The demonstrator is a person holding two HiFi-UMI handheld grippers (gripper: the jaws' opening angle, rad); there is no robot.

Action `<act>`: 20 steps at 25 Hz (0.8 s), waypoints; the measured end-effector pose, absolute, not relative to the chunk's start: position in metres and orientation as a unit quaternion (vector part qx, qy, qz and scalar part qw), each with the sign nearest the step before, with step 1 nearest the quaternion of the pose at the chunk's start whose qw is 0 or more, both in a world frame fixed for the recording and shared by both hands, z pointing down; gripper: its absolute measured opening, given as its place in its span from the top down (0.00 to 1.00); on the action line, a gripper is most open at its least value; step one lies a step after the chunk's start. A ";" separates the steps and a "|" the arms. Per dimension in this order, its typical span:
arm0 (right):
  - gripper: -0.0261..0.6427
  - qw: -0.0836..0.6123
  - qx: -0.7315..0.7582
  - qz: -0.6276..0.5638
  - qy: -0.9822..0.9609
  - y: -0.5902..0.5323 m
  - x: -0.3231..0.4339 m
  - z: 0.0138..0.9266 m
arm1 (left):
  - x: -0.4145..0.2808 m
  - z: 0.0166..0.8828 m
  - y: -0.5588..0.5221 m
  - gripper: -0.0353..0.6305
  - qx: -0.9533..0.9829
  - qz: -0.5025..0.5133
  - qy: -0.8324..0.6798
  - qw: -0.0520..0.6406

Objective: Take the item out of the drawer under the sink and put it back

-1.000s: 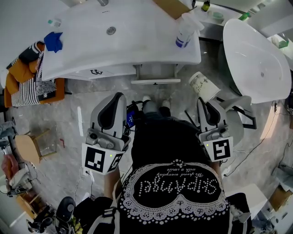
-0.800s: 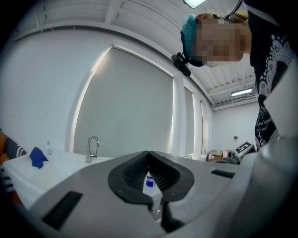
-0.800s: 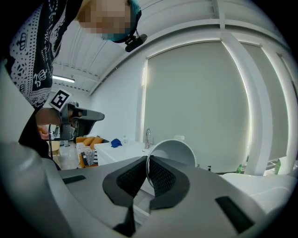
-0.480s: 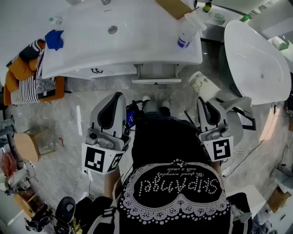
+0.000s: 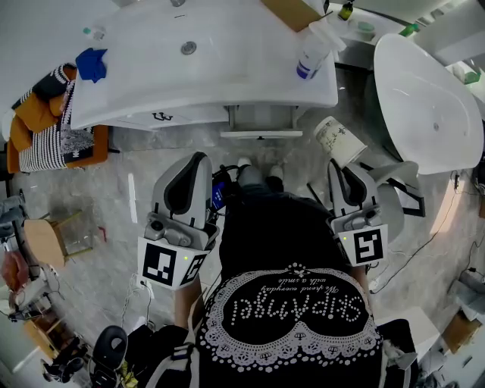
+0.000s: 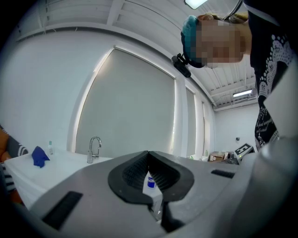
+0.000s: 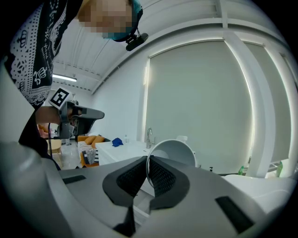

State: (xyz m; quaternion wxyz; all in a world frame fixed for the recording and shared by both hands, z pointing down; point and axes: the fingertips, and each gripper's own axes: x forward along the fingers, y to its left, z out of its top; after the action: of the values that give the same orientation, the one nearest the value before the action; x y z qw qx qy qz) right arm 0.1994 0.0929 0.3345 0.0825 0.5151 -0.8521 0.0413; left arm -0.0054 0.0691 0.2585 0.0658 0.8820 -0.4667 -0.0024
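Observation:
My right gripper [image 5: 339,168] is shut on the rim of a white paper cup [image 5: 336,140], which lies tilted with its mouth toward me. In the right gripper view the cup [image 7: 173,153] has its rim pinched between the ribbed pads [image 7: 158,176]. My left gripper [image 5: 198,159] hangs level beside my body, shut with nothing in it. Its pads [image 6: 160,174] meet at the tip in the left gripper view. Both grippers point at the white sink vanity [image 5: 227,68], a short way back from it. A white drawer front [image 5: 258,134] juts out under the counter edge.
On the counter stand a spray bottle [image 5: 311,51], a blue cloth [image 5: 91,64] and a cardboard box [image 5: 292,11]. A white bathtub [image 5: 428,98] fills the right side. Orange and striped cushions [image 5: 42,132] sit at the left. Cables lie on the marble floor.

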 end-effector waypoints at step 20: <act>0.92 0.098 0.510 0.046 -0.853 0.073 0.199 0.338 | -0.015 0.256 0.047 0.94 0.872 0.006 -0.484 0.073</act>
State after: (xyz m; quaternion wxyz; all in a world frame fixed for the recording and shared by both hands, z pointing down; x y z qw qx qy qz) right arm 0.1994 0.0731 0.3377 0.0983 0.5098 -0.8534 0.0457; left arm -0.0151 0.0468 0.2563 0.0728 0.8721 -0.4838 0.0059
